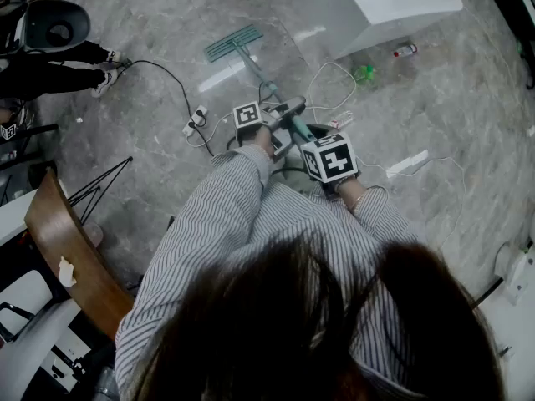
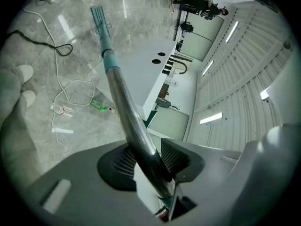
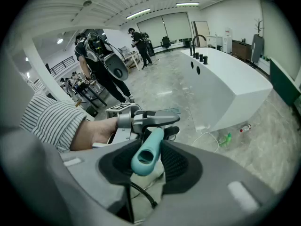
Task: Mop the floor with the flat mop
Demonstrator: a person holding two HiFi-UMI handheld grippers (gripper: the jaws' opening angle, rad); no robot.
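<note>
Two grippers hold the flat mop (image 1: 234, 43) at once, one after the other along its handle. In the left gripper view the left gripper (image 2: 148, 160) has its jaws closed on the grey metal pole (image 2: 123, 100). The pole passes between the ribbed pads (image 2: 173, 154) and runs to the upper left of the frame, where the green mop head (image 2: 98, 17) lies flat on the grey marble floor (image 2: 136, 36). In the right gripper view the right gripper (image 3: 146, 160) pinches the teal end grip (image 3: 146, 152) of the handle between its jaws, with the hollow tip facing the camera. Just beyond it sits the left gripper, with a hand and a striped sleeve (image 3: 47, 119) at the left of the frame. In the head view the mop head rests near the top centre and the right gripper is nearest the person. A white counter (image 1: 393, 2) stands at the upper right, a green bottle (image 1: 364, 73) lies on the floor near it, and a white cable (image 1: 334, 63) loops beside the pole
</note>
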